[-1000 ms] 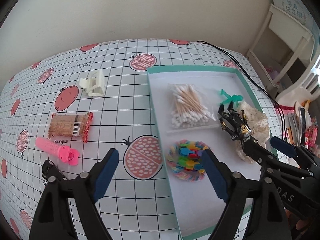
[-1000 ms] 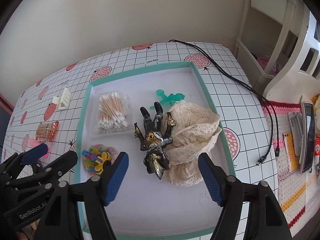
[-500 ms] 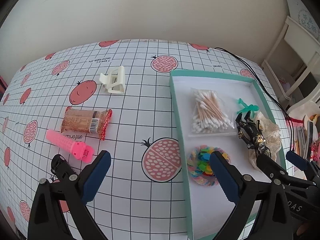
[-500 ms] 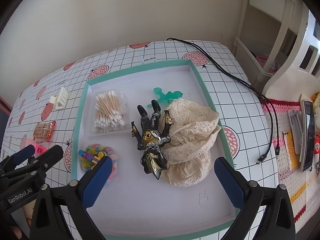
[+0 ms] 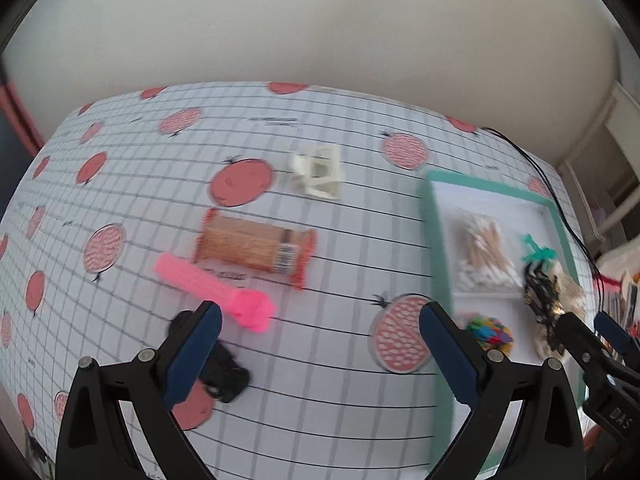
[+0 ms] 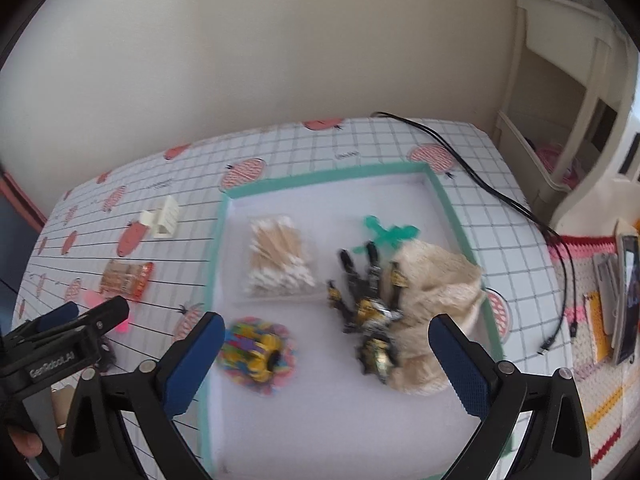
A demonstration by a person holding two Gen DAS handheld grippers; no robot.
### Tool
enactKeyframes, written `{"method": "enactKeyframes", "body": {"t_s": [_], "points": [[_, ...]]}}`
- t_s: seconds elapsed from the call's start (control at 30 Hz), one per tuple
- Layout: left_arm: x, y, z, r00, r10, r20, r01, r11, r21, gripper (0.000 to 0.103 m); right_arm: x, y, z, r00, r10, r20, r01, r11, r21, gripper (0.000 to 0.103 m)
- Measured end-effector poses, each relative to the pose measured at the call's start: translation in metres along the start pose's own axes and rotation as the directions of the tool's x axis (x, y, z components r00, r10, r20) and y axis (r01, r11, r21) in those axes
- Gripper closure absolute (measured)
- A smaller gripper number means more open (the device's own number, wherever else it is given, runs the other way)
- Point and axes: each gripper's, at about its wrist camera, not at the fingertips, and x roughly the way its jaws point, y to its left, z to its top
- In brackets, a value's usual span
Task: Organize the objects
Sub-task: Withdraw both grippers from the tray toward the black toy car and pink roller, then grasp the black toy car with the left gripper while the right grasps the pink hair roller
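My left gripper (image 5: 320, 336) is open over the tablecloth, left of the teal-rimmed tray (image 5: 436, 240). Just beyond its left finger lie a pink clip (image 5: 216, 292) and a black object (image 5: 224, 372). Farther off are a brown snack bar (image 5: 256, 246) and a white clip (image 5: 320, 172). My right gripper (image 6: 328, 344) is open above the tray (image 6: 216, 240). The tray holds a bag of cotton swabs (image 6: 280, 260), a green toy (image 6: 390, 234), a black-gold figure (image 6: 370, 312), a cream cloth (image 6: 436, 292) and a bag of colourful bits (image 6: 260, 350).
A black cable (image 6: 500, 196) runs along the table's right side. Right of the table, a phone (image 6: 628, 296) and small items rest on a knitted mat beside white furniture (image 6: 560, 128). A wall stands behind the table. A hand (image 6: 24, 444) shows at the lower left.
My left gripper has swung left, away from the tray and toward the pink clip and snack bar. My right gripper opened wider and drew back a little over the tray.
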Motion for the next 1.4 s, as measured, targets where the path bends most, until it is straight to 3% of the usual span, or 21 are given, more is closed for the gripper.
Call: {"method": "enactKeyframes", "body": {"t_s": [0.13, 0.33, 0.5, 0.77, 0.97, 1.13, 1.4], "points": [[0.002, 0.033, 0.002, 1.000, 0.008, -0.003, -0.009, 0.995, -0.096, 0.004, 0.000, 0.029, 0.000, 0.999, 0.036, 0.014, -0.035, 0.998, -0.046, 0.000], [0.020, 0.060, -0.008, 0.996, 0.032, -0.081, -0.046, 0.985, -0.168, 0.004, 0.005, 0.067, -0.003, 0.996, 0.088, 0.018, -0.086, 0.992, -0.095, 0.000], [0.035, 0.076, -0.017, 0.987, 0.042, -0.156, -0.072, 0.979, -0.193, 0.004, 0.012, 0.083, -0.004, 0.993, 0.115, 0.011, -0.114, 0.990, -0.077, 0.000], [0.047, 0.090, -0.027, 0.977, 0.047, -0.207, -0.089, 0.976, -0.201, 0.004, 0.021, 0.111, -0.007, 0.989, 0.149, -0.023, -0.151, 0.983, -0.100, 0.000], [0.051, 0.100, -0.031, 0.974, 0.045, -0.224, -0.095, 0.971, -0.219, 0.004, 0.038, 0.144, -0.003, 0.985, 0.160, -0.063, -0.169, 0.968, -0.187, 0.000], [0.053, 0.106, -0.037, 0.970, 0.047, -0.238, -0.104, 0.967, -0.231, 0.004, 0.054, 0.176, 0.004, 0.968, 0.218, -0.126, -0.246, 0.926, -0.288, 0.000], [0.054, 0.106, -0.041, 0.970, 0.032, -0.242, -0.091, 0.968, -0.236, 0.008, 0.087, 0.205, 0.006, 0.922, 0.273, -0.275, -0.363, 0.856, -0.369, 0.013]]}}
